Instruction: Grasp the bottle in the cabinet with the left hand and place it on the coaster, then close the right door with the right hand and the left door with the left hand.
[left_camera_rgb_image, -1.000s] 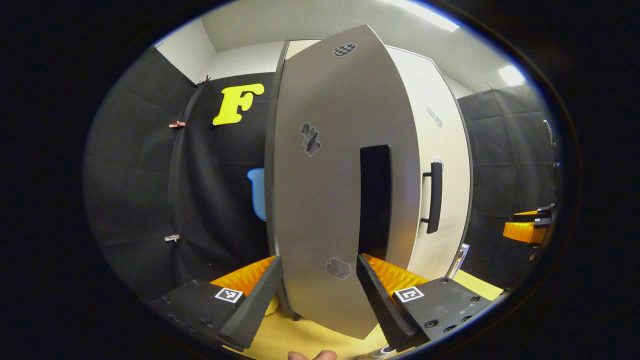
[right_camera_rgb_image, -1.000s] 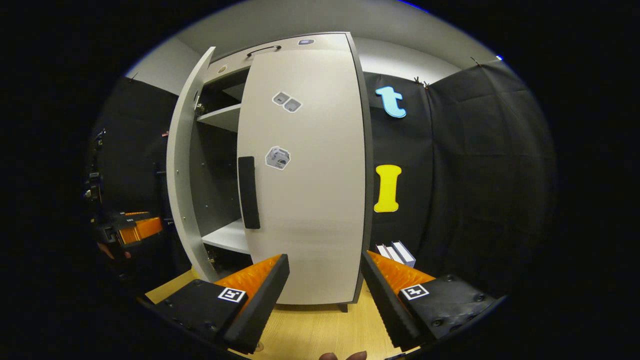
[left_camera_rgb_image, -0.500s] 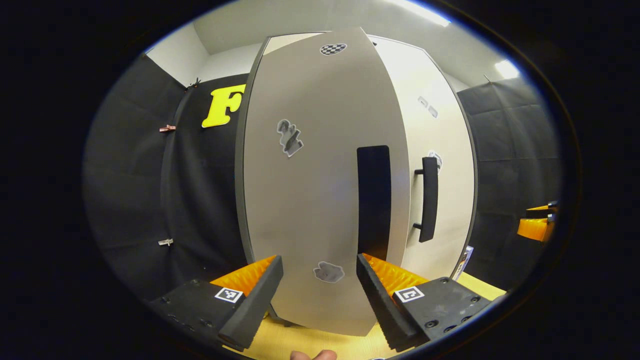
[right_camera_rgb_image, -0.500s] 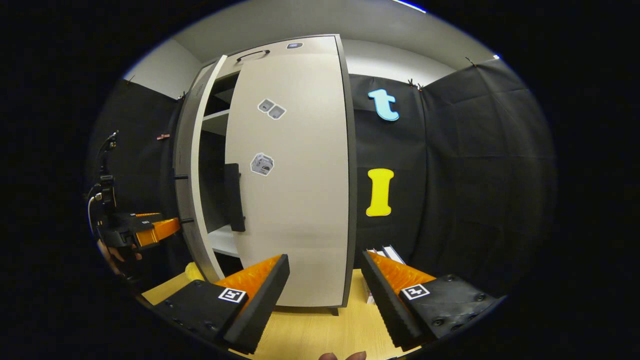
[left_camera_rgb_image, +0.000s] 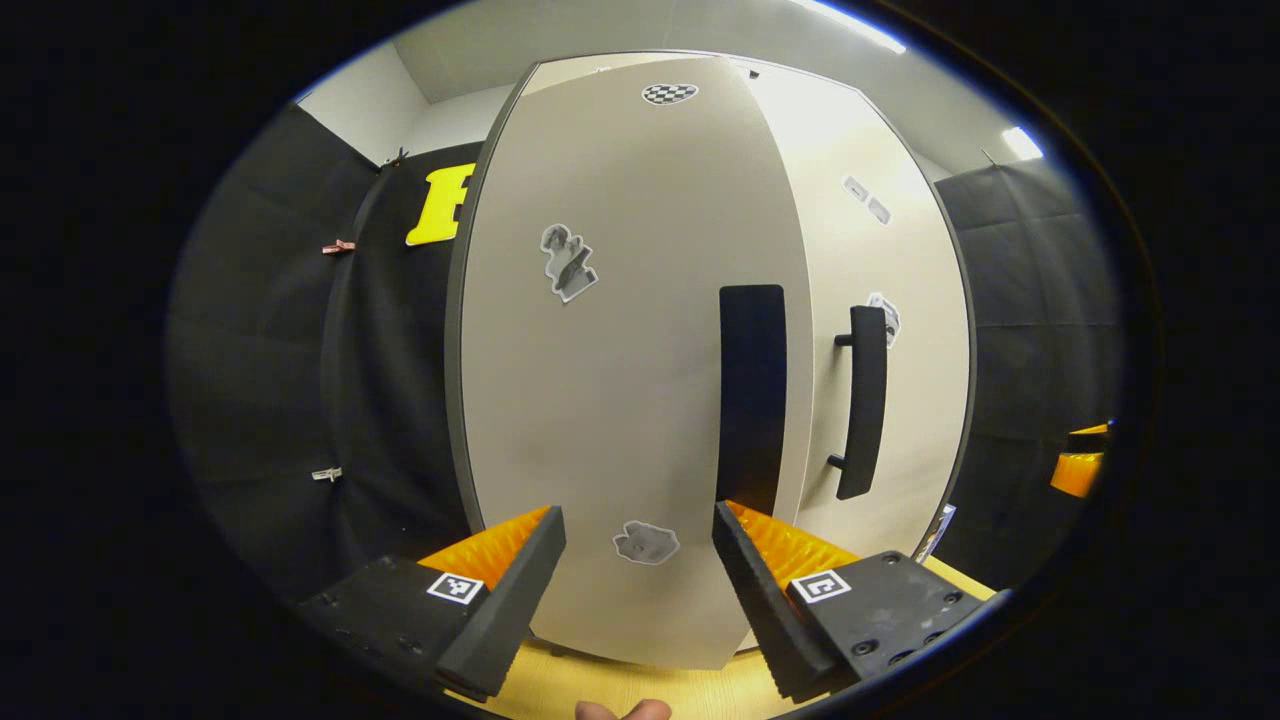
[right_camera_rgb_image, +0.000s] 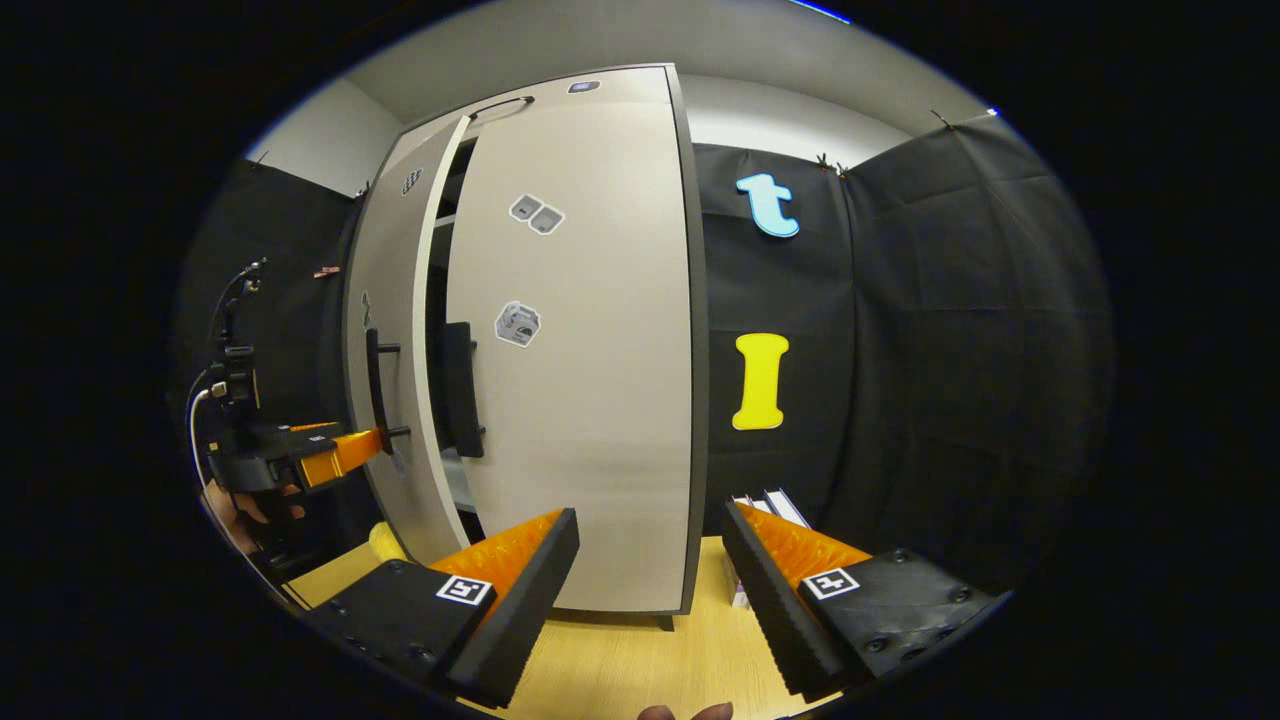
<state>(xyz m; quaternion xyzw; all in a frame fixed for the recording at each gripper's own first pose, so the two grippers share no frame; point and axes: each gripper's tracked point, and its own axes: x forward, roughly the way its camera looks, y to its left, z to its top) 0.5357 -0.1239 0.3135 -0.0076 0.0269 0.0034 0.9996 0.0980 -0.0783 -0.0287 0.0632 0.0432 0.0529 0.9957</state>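
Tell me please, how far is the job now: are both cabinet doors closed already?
Right door looks closed, flush with the cabinet. In hand: the left door, nearly shut; the right gripper view shows a narrow dark gap beside it, with the left gripper open against its face. Left: pushing that door fully closed. The right gripper is open, idle. Bottle placement cannot be confirmed here.

Both views are evenly lit from above, with bright ceiling lights (left_camera_rgb_image: 850, 22) at the top edge of the left gripper view. The pale cabinet doors (left_camera_rgb_image: 620, 330) catch soft light without hard glare, and the right one (left_camera_rgb_image: 890, 250) looks brighter near its top. The black cloth walls (right_camera_rgb_image: 930, 330) stay dim. Fisheye distortion bows the doors' straight edges outward. Focus is sharp throughout, with no motion blur.
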